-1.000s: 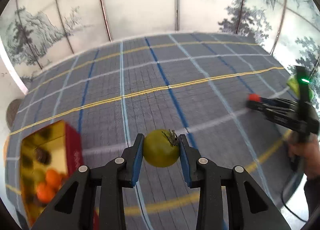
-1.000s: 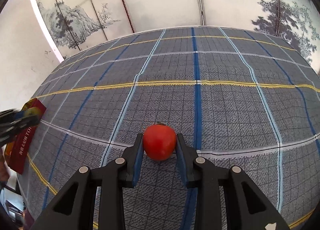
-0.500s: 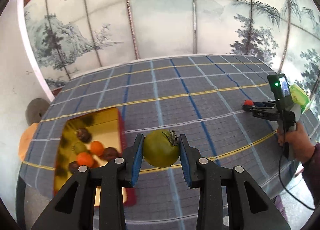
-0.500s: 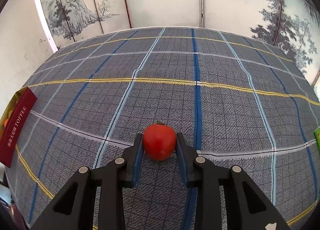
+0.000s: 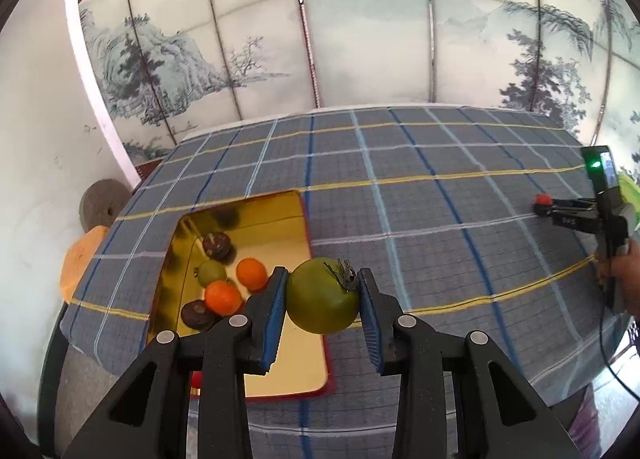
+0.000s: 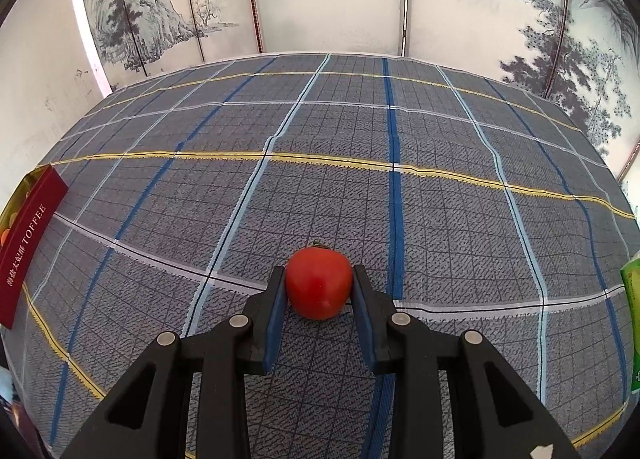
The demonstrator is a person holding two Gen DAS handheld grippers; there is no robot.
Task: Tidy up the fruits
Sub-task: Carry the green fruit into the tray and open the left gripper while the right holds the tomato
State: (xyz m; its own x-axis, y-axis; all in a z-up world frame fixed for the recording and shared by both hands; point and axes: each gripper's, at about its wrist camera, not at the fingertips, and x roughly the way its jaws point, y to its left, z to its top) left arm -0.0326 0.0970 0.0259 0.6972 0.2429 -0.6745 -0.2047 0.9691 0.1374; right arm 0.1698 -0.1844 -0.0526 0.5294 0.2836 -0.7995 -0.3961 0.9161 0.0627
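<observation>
The left gripper [image 5: 323, 301] pinches a green tomato [image 5: 322, 296] between its blue-padded fingers [image 5: 275, 311]; both pads press on the fruit's sides, and the dried stem points up and right. The tomato is held in the air, over the near right edge of the tin [image 5: 280, 359].

The tin is a shallow open box with a gold inside and a red rim. It lies on the bench [image 5: 400, 187] near the left edge, on a grey checked cloth with blue, white and yellow lines. In the tin lie two orange fruits [image 5: 251, 273], a small green fruit [image 5: 212, 273] and two dark round fruits [image 5: 216, 245]. They are grouped in the left half; the near end of the tin shows bare gold.

The right gripper [image 6: 319, 291] pinches a red tomato [image 6: 318, 283] between its fingers [image 6: 276, 313]; the pads press on both sides. Whether the tomato touches the cloth or hangs just over it, the right wrist view does not show. In the left wrist view, this gripper [image 5: 544, 205] is at the far right of the bench, well apart from the tin, with a hand [image 5: 626, 275] on its grip.

In the right wrist view, the tin's red side [image 6: 28, 243] shows at the left edge, with the word TOFFEE. A green package [image 6: 632, 299] is at the right edge.

A painted folding screen [image 5: 360, 39] stands behind the bench.
</observation>
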